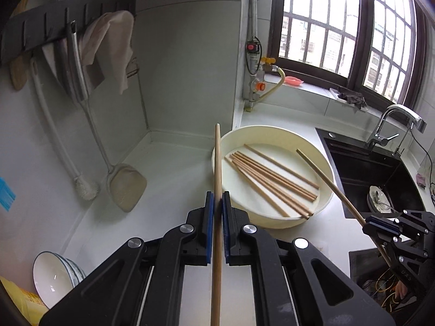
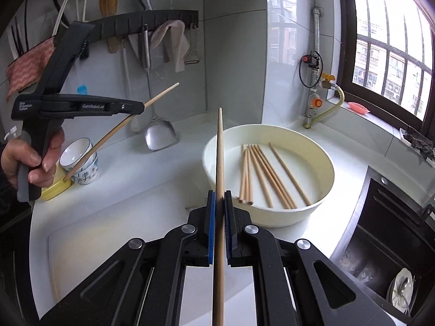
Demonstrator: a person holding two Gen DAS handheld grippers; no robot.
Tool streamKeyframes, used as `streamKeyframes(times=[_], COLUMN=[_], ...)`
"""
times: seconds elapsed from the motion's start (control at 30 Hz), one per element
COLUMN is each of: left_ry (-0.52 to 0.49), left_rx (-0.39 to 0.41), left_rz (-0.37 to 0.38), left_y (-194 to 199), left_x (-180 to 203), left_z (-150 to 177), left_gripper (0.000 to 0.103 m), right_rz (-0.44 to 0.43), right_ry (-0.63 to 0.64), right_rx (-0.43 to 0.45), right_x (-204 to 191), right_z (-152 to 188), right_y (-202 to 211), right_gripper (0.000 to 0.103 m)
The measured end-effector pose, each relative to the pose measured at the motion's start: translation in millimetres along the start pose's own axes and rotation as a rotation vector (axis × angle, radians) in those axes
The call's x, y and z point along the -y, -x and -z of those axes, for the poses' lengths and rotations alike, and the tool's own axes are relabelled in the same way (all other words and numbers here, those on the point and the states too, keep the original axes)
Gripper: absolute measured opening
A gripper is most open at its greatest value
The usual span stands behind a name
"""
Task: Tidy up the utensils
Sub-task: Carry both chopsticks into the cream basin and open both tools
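Two hand-held grippers, left [image 1: 218, 203] & right [image 2: 220, 203], each clenched on slim round wooden chopstick [image 1: 217, 163].

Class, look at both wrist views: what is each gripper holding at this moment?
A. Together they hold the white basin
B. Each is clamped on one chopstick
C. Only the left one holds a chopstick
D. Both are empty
B: the left gripper and the right gripper each pinch a single wooden chopstick above the white basin.
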State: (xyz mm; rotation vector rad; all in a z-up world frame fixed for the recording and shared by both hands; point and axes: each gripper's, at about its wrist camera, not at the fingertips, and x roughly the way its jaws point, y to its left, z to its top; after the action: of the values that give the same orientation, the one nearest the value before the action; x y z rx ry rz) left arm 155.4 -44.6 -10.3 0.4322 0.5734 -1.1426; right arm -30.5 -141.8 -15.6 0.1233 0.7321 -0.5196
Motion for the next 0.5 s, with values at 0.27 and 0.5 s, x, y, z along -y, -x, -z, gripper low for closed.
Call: streamKeyframes(times=[0.27, 0.5], left_ry=[0.124, 0.434], left_rx=[-0.001, -0.015], left_rz=[-0.023, -0.036], left_y=[-33.4, -80.1], left_x=[50.5, 74.8], left_z=[-42.4, -65.2], left_gripper=[0.007, 0.007], right_rz=[-0.091, -0.217], right_ry=[-0.05, -0.039], right_rx=[-0.024, -0.082], right_x=[92.1, 148.8], right_z=[-42.0, -78.6], right_y=[-41.8, -95.8], right_gripper=[0.006, 0.006])
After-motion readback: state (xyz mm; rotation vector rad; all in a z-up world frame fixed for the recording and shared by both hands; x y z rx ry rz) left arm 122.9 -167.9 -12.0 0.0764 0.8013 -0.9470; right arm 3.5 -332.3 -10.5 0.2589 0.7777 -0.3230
